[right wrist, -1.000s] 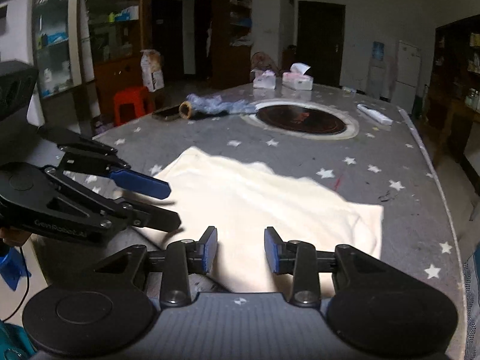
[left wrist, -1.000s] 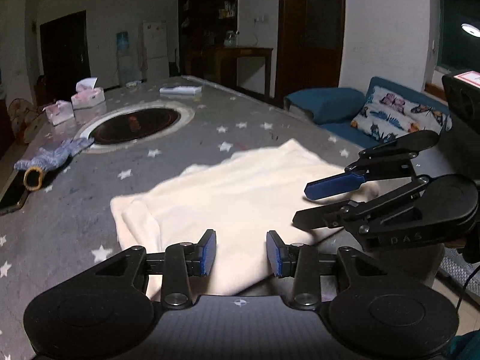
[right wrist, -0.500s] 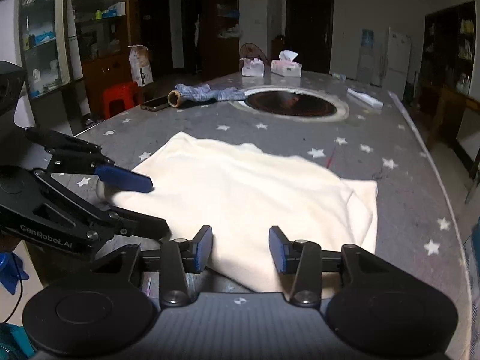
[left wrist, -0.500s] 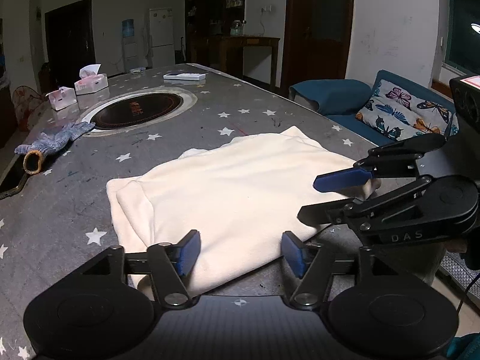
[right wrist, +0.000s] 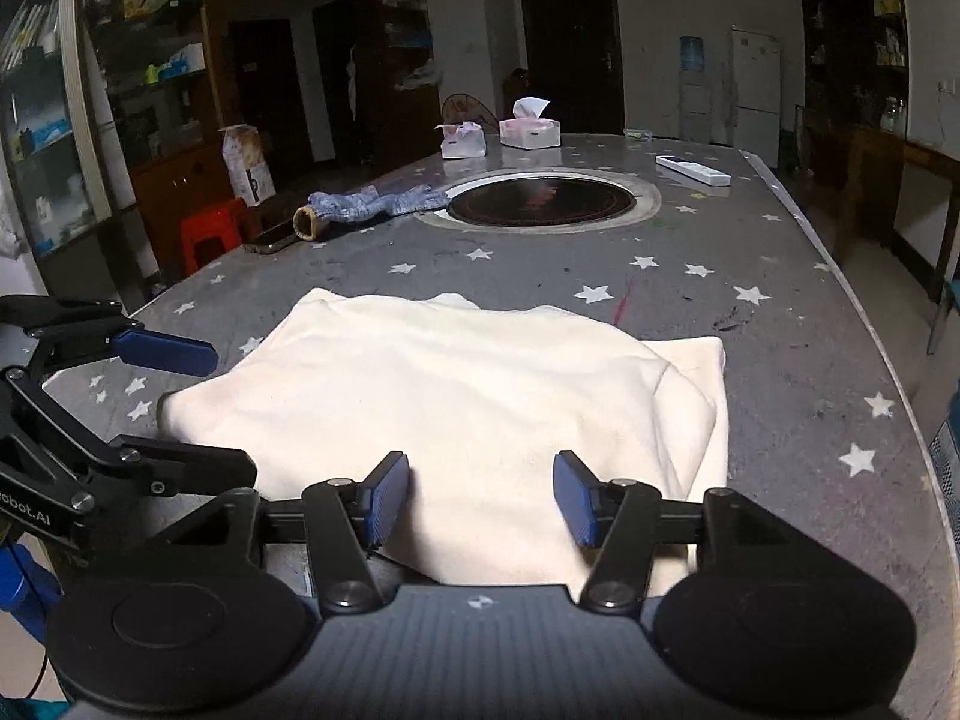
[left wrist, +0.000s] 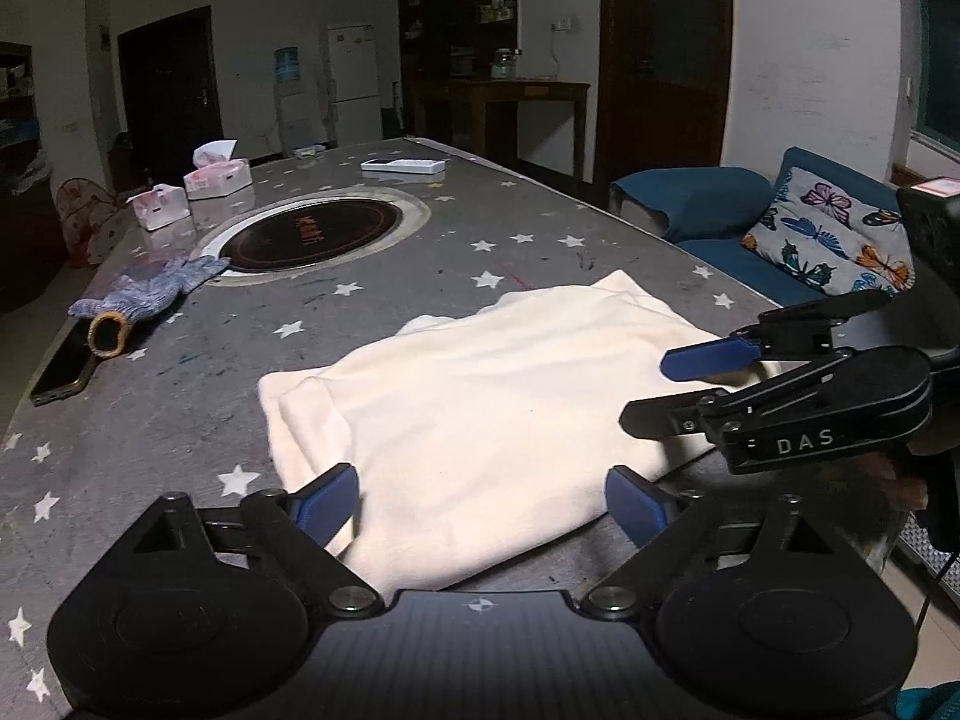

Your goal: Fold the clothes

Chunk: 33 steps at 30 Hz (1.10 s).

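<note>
In the left wrist view, my left gripper (left wrist: 480, 495) stood spread wide, its jaws having just been opening, gripping nothing. The cream garment (left wrist: 480, 408) lay folded flat on the starry table (left wrist: 180, 420), its near hem between my pads at six o'clock, likely released to settle. My right gripper (left wrist: 654, 390) hovered at three o'clock.

In the right wrist view, its jaws had just been opening, about half apart, over the near hem. The underside stayed hidden.
</note>
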Each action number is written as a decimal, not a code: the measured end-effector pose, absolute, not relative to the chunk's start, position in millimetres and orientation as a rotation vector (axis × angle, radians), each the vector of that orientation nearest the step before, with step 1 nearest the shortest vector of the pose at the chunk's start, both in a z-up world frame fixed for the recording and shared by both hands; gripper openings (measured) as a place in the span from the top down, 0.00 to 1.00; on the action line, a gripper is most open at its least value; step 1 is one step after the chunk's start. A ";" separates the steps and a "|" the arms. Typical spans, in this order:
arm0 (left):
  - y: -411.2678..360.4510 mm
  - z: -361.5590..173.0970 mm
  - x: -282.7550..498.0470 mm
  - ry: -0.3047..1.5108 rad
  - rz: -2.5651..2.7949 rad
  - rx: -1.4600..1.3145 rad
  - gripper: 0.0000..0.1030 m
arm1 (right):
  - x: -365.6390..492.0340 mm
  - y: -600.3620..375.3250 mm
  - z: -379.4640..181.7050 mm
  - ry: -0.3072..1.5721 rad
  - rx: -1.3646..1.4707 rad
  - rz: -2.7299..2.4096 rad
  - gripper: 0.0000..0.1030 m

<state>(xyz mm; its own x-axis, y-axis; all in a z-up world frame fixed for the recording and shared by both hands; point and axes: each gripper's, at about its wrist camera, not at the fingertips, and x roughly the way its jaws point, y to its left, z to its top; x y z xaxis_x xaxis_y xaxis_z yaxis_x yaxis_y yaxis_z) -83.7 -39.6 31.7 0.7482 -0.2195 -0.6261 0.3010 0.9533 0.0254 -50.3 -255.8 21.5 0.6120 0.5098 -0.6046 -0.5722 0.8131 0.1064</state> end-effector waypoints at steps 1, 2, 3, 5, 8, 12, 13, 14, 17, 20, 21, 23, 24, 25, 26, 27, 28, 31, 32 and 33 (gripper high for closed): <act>-38.8 31.7 -83.5 0.669 -0.278 0.128 0.06 | -50.5 -255.6 21.5 0.664 -0.099 0.625 0.46; -37.9 31.6 -83.3 0.669 -0.272 0.127 0.05 | -50.7 -255.2 21.4 0.664 -0.100 0.626 0.43; -36.7 31.4 -83.2 0.670 -0.266 0.125 0.02 | -50.8 -254.7 21.3 0.664 -0.101 0.627 0.42; -34.5 31.2 -83.3 0.673 -0.253 0.122 0.00 | -52.1 -253.0 20.9 0.662 -0.101 0.631 0.37; -30.8 30.3 -83.0 0.683 -0.240 0.114 0.00 | -52.9 -250.3 21.0 0.659 -0.105 0.630 0.34; -25.5 30.7 -82.9 0.693 -0.225 0.099 0.00 | -52.4 -247.4 27.3 0.654 -0.110 0.628 0.32; -24.4 31.1 -82.7 0.695 -0.220 0.096 0.00 | -51.8 -246.5 29.3 0.652 -0.113 0.628 0.31; -23.6 31.6 -82.5 0.696 -0.216 0.094 0.00 | -50.6 -244.9 31.9 0.645 -0.118 0.626 0.31; -20.9 32.8 -82.5 0.699 -0.208 0.084 0.00 | -42.2 -241.6 37.6 0.639 -0.112 0.627 0.31; -17.4 33.4 -82.3 0.706 -0.196 0.072 0.00 | -31.9 -237.2 40.1 0.642 -0.103 0.628 0.24; -16.3 33.5 -81.9 0.709 -0.193 0.069 0.00 | -28.3 -235.1 39.2 0.647 -0.102 0.625 0.23; -14.0 34.3 -81.8 0.713 -0.187 0.062 0.00 | -20.3 -230.7 36.4 0.661 -0.103 0.618 0.23; -12.8 35.0 -81.9 0.715 -0.184 0.058 0.00 | -17.2 -229.4 34.6 0.671 -0.100 0.615 0.23; -11.4 36.0 -82.2 0.715 -0.179 0.055 0.00 | -14.4 -228.2 32.7 0.682 -0.097 0.612 0.23; -10.1 37.0 -82.2 0.716 -0.173 0.052 0.00 | -10.9 -227.5 29.9 0.698 -0.091 0.608 0.23; -8.5 38.1 -82.1 0.717 -0.167 0.049 0.00 | -8.5 -226.9 27.9 0.710 -0.088 0.607 0.23; -6.5 39.4 -82.1 0.717 -0.161 0.047 0.00 | -6.4 -226.5 25.6 0.720 -0.088 0.607 0.23; -0.5 43.1 -81.5 0.715 -0.138 0.046 0.00 | -5.0 -224.3 25.8 0.727 -0.095 0.610 0.23; 1.2 44.2 -80.7 0.715 -0.130 0.045 0.00 | -4.8 -223.4 27.2 0.727 -0.098 0.612 0.23; 3.0 45.3 -79.7 0.716 -0.121 0.044 0.00 | -4.0 -222.7 29.3 0.723 -0.099 0.613 0.23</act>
<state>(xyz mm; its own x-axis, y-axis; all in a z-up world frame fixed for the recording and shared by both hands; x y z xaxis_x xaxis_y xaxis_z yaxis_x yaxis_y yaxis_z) -79.7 3.0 45.3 0.7481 -0.0958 -0.6567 0.1258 0.9921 -0.0014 -4.0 -222.7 29.3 0.5836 0.4910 -0.6468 -0.5575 0.8214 0.1204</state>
